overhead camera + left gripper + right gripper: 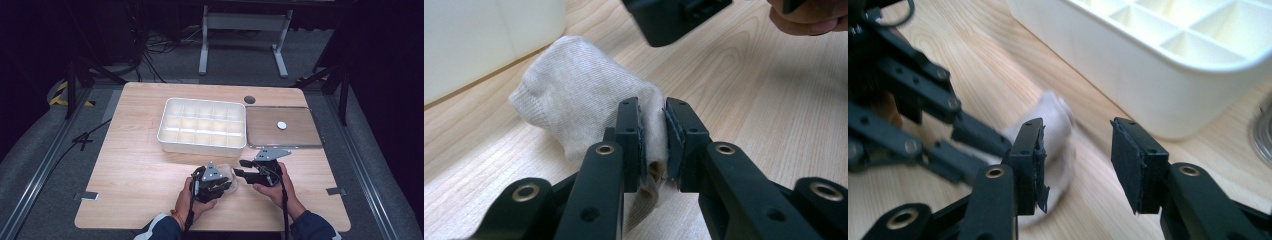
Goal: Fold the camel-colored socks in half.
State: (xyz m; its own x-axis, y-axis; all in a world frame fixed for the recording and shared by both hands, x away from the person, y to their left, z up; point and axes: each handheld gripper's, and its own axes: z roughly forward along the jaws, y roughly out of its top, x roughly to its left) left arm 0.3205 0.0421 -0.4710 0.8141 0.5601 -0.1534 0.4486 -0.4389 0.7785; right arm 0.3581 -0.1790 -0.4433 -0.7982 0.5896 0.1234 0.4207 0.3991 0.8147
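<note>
A beige knitted sock (579, 100) lies bunched on the wooden table (135, 170) in front of the white divided box (202, 125). My left gripper (653, 145) is shut on the sock's near end, with the cloth pinched between its pads. In the high view the left gripper (222, 176) covers most of the sock (229, 171). My right gripper (1075, 160) stands open just right of the sock (1055, 120), its jaws apart with nothing between them. In the high view the right gripper (241, 168) points left toward the sock.
The white box (1168, 55) has several compartments and sits at the table's middle. A metal-rimmed brown tray (305, 142) with a small white disc (282, 125) lies to its right. A dark round grommet (249, 99) is behind the tray.
</note>
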